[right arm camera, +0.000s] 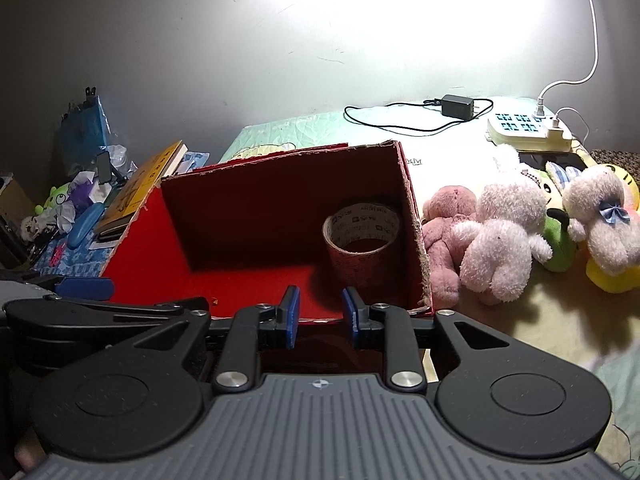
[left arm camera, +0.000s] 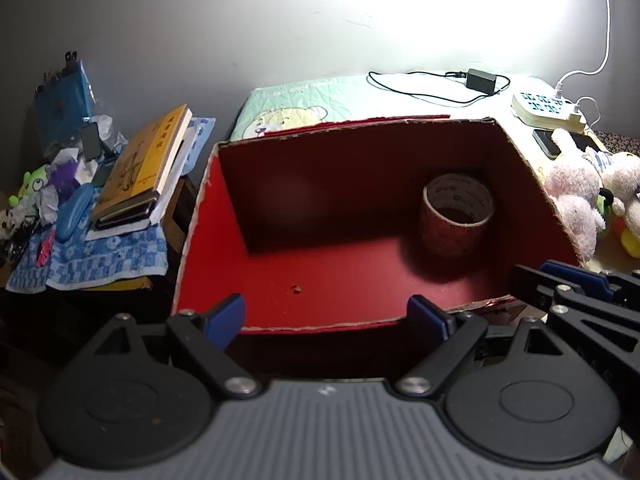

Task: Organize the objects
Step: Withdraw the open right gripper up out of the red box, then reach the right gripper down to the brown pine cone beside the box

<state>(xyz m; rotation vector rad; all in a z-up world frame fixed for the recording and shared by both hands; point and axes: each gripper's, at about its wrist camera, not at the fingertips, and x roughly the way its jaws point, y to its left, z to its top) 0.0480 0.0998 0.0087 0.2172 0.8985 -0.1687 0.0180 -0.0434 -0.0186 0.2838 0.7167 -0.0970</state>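
Observation:
An open red cardboard box [left arm camera: 320, 184] stands on the bed with a roll of tape [left arm camera: 448, 236] upright in its far right corner. My left gripper [left arm camera: 326, 320] hovers at the box's near rim, open wide, with nothing between its blue pads. My right gripper [right arm camera: 320, 316] is at the same rim [right arm camera: 260, 208] just to the right, its pads a narrow gap apart and holding nothing; the tape roll [right arm camera: 352, 264] is beyond it. Several plush toys [right arm camera: 500, 240] lie on the bed right of the box. The right gripper's fingers [left arm camera: 560, 272] also show in the left wrist view.
A side stand at the left carries a yellow book [left arm camera: 144, 168], a blue case [left arm camera: 72, 212] and small clutter. Behind the box lie a black charger with its cable [left arm camera: 482, 80], a power strip [left arm camera: 544, 110] and a phone [left arm camera: 548, 142]. A grey wall is behind.

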